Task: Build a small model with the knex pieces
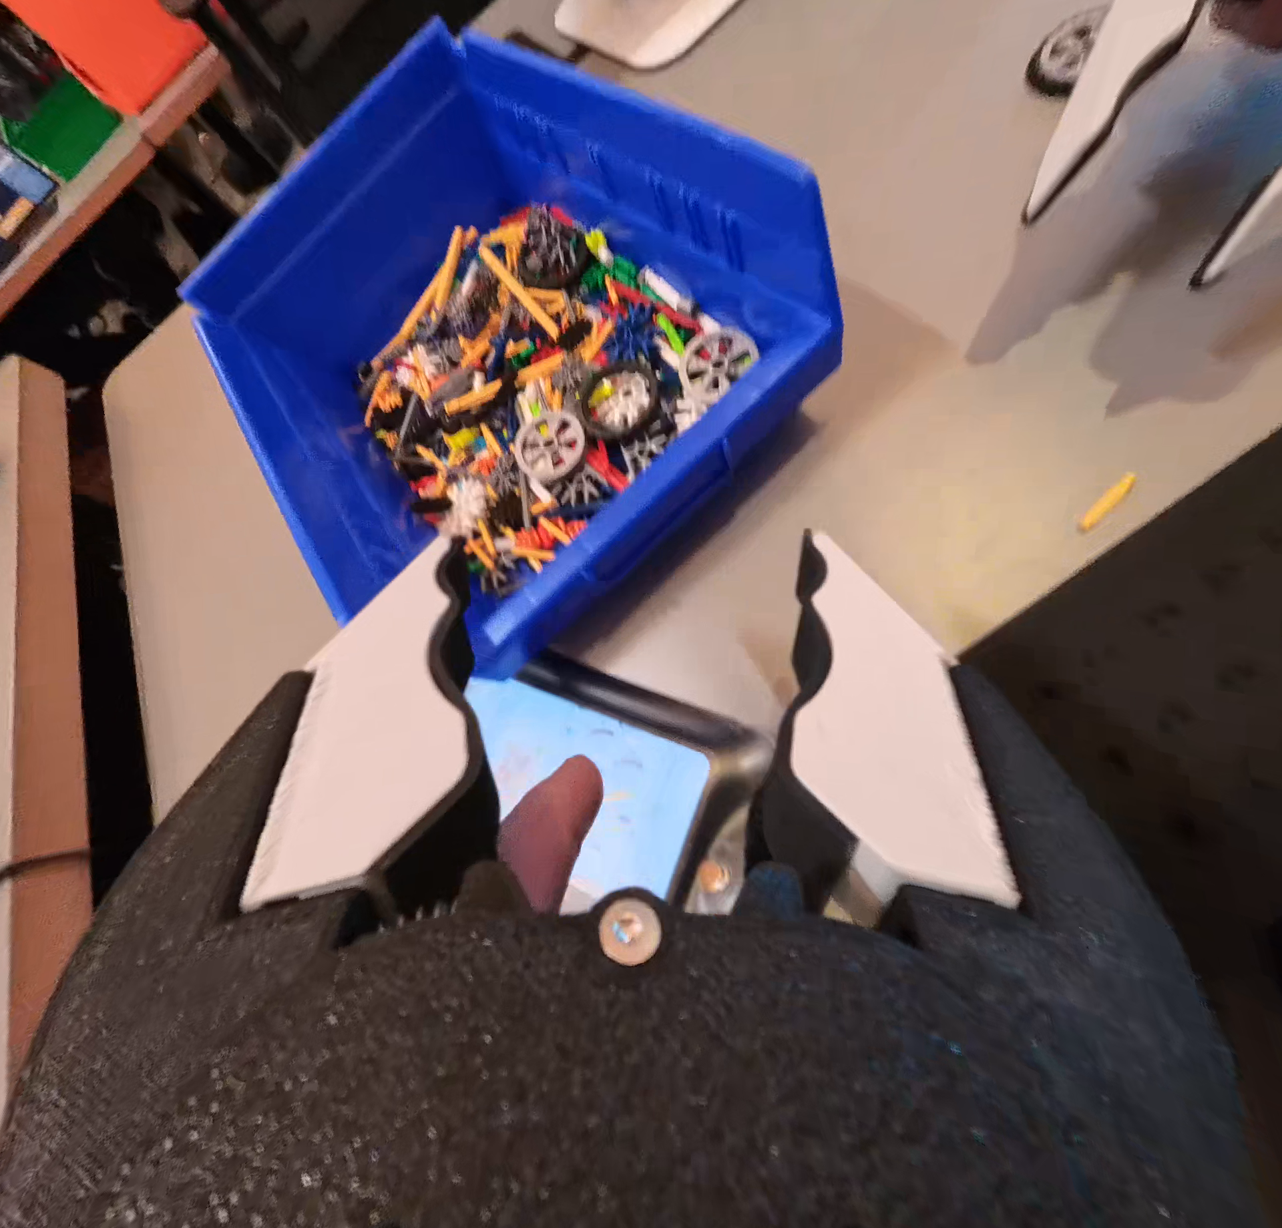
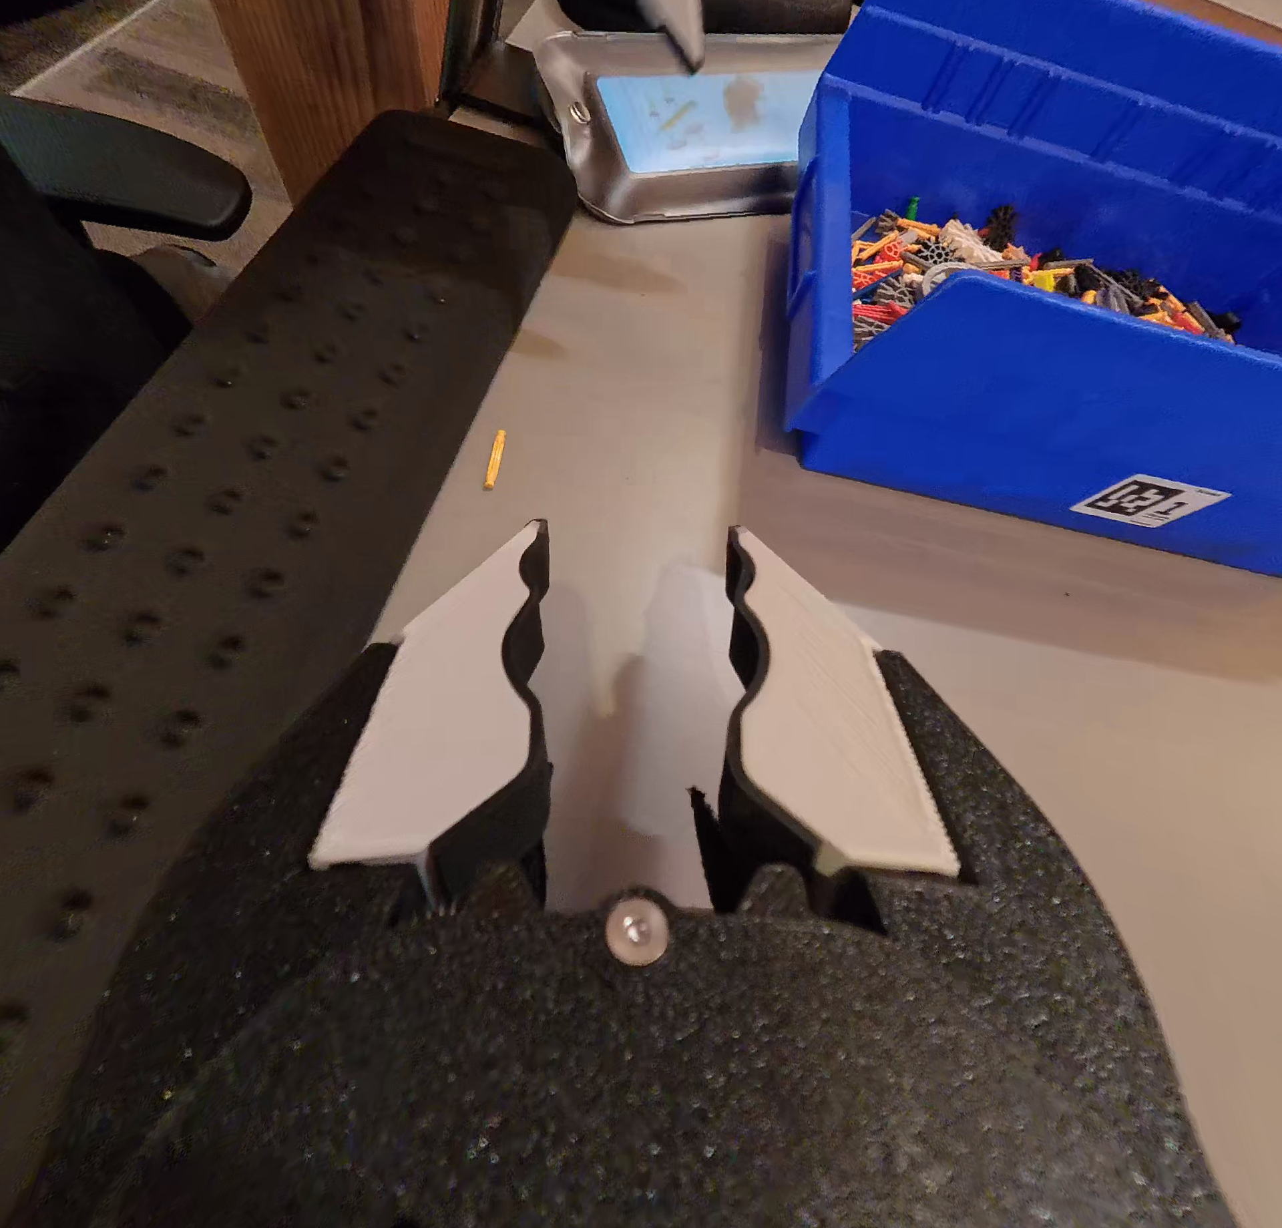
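Hovering my left gripper (image 1: 628,556), jaws wide and empty, near the blue bin (image 1: 361,223) of toy parts (image 1: 548,376); right gripper (image 2: 637,535) open, empty, over grey table (image 2: 971,744) near yellow rod (image 2: 494,459).

looks like a lab/office: grey desk (image 2: 694,390), monitor stand (image 1: 666,8) far, blue parts bin (image 1: 388,237) of construction-toy pieces (image 1: 548,390), office chair (image 2: 104,175) left.
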A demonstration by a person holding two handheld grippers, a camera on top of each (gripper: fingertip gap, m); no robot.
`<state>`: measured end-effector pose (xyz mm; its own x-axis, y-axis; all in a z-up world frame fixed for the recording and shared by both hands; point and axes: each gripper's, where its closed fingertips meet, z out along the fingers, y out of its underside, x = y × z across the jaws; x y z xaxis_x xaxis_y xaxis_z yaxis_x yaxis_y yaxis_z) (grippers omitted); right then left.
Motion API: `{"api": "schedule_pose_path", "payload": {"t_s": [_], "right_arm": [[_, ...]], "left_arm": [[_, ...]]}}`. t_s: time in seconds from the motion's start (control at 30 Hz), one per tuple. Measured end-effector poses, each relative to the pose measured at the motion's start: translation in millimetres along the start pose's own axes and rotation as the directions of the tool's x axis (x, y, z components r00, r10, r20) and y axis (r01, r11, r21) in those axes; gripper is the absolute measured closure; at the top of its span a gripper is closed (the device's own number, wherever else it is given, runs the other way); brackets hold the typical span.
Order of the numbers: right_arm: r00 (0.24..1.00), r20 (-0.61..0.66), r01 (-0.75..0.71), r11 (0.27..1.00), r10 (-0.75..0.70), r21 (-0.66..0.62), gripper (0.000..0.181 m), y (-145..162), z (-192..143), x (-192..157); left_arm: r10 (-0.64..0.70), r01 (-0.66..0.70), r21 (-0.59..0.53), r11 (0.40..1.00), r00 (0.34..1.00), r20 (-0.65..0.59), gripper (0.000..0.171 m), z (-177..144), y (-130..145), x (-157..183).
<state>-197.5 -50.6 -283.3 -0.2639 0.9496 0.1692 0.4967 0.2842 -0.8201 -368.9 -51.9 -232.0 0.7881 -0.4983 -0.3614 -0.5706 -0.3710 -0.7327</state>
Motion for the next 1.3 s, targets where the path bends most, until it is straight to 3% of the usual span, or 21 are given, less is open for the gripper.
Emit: {"api": "schedule_pose_path", "payload": {"t_s": [0.07, 0.17, 0.43, 0.7, 0.97, 1.17, 1.3], "right_arm": [[1.000, 0.009, -0.002, 1.000, 0.002, 0.003, 0.130, -0.4, 1.8, -1.4], [1.000, 0.003, 0.001, 1.000, -0.001, 0.006, 0.130, -1.6, 3.1, -0.3], [0.991, -0.126, 0.052, 0.999, -0.050, 0.011, 0.130, -20.6, -14.1, 16.5], [0.961, -0.276, 0.033, 0.995, -0.006, 0.093, 0.130, -40.9, -39.9, 41.7], [0.950, -0.308, -0.005, 0.992, 0.045, 0.129, 0.131, -26.8, -45.5, 55.8], [0.939, -0.339, -0.025, 0.993, 0.062, 0.113, 0.131, -10.8, -50.2, 63.5], [0.930, -0.358, -0.054, 0.993, 0.090, 0.109, 0.131, 0.8, -53.6, 70.6]], "left_arm": [[-0.007, 0.007, -0.003, 1.000, 1.000, 0.009, 0.069, -2.0, 13.2, 7.4], [0.025, -0.024, 0.088, 0.996, 1.000, -0.011, 0.070, -6.1, 4.7, 27.3], [0.122, -0.071, 0.383, 0.921, 0.986, -0.111, 0.076, -3.3, -66.0, 66.0], [0.199, -0.102, 0.518, 0.849, 0.971, -0.134, 0.080, 13.2, -122.5, 72.7], [0.270, -0.158, 0.625, 0.765, 0.959, -0.088, 0.089, 8.9, -164.8, 88.1], [0.277, -0.195, 0.590, 0.783, 0.959, -0.051, 0.090, 16.6, -170.9, 89.2], [0.249, -0.239, 0.508, 0.827, 0.967, 0.051, 0.093, 14.7, -166.8, 55.8]]}}
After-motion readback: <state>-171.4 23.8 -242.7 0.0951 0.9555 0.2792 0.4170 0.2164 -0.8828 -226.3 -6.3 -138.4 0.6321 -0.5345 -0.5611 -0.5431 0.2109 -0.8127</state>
